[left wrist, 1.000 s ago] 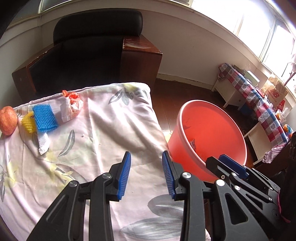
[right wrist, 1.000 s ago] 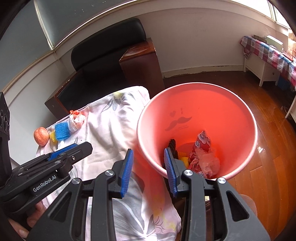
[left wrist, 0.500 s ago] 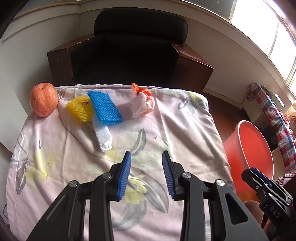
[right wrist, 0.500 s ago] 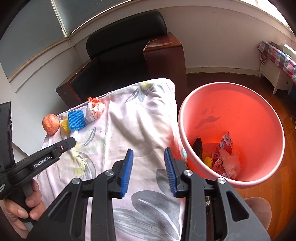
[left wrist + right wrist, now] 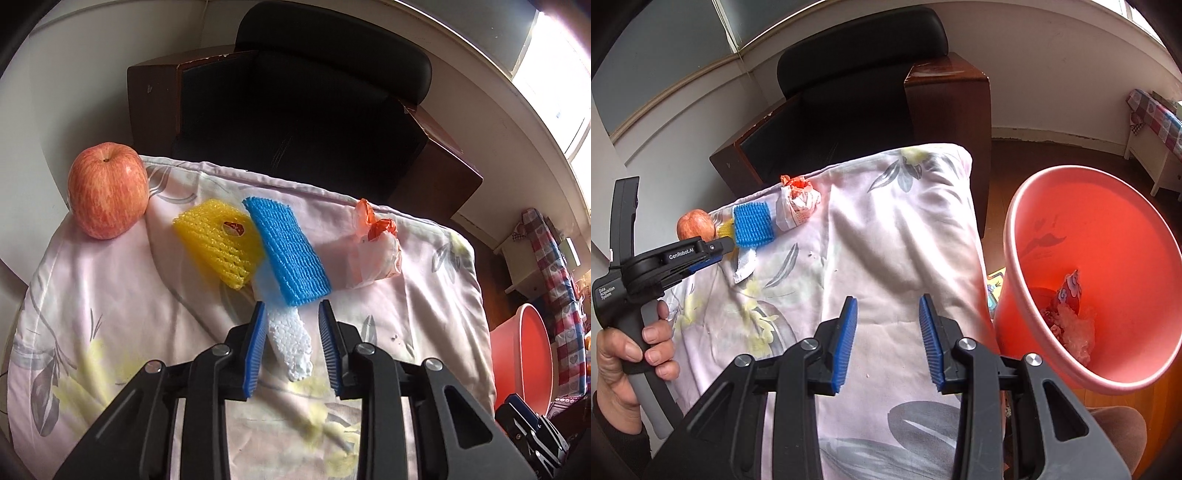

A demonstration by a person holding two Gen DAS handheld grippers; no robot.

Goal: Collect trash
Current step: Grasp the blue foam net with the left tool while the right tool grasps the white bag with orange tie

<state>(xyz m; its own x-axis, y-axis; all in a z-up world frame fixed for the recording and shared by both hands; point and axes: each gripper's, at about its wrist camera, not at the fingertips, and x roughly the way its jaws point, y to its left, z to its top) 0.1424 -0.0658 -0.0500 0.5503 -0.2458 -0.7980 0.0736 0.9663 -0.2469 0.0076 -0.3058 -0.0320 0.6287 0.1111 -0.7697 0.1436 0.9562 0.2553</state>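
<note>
white foam strip (image 5: 290,341) flat | blue net (image 5: 288,251) overlapping | yellow net (image 5: 218,242) beside

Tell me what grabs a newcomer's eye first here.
The pile of bright foam nets at the far side of the floral cloth: a blue foam net sleeve overlapping a yellow foam net sleeve, with a red apple at the corner. The open left hand-held gripper straddles a white foam strip. A large red plastic bucket stands beside the table.

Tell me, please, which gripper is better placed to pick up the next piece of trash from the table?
Left. The left gripper is open with the white foam strip between its fingers, close to the blue foam net. The right gripper is open over bare cloth, nearer the red bucket.
</note>
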